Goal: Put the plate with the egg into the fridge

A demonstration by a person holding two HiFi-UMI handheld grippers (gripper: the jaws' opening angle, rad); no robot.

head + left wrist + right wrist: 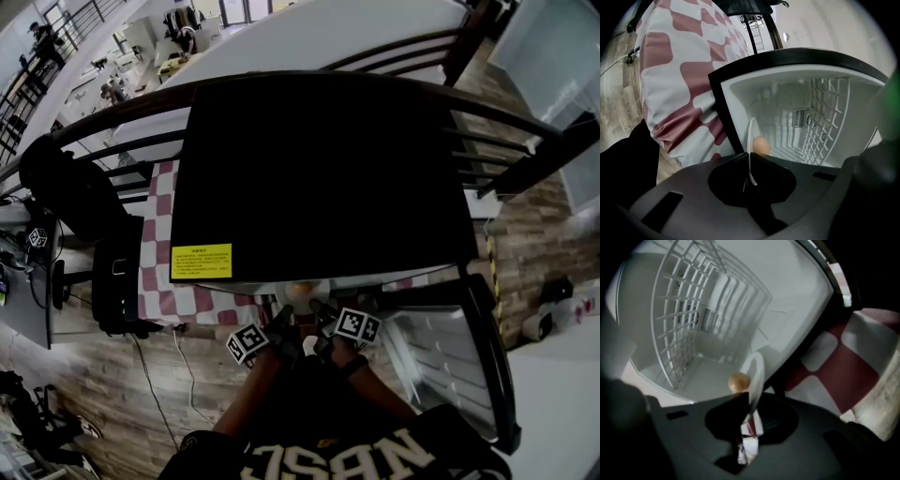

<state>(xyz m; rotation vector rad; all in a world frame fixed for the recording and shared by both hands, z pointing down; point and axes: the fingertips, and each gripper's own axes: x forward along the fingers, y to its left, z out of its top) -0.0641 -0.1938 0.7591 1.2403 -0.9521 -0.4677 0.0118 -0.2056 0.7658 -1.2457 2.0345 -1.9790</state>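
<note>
A white plate (751,133) carrying a brown egg (761,145) is held from both sides at the mouth of the open fridge (787,110). My left gripper (749,165) is shut on the plate's rim. In the right gripper view the plate (757,370) and egg (738,380) show again, and my right gripper (749,408) pinches the opposite rim with a narrow gap. From the head view only the egg (298,292) and both grippers, left (281,326) and right (324,324), peek out below the black fridge top (319,178).
A wire shelf (684,315) spans the white interior. The fridge door (450,361) hangs open to my right. A red-and-white checked cloth (679,70) covers the table beside the fridge. A dark wooden chair back (112,141) and black bags (75,197) stand to the left.
</note>
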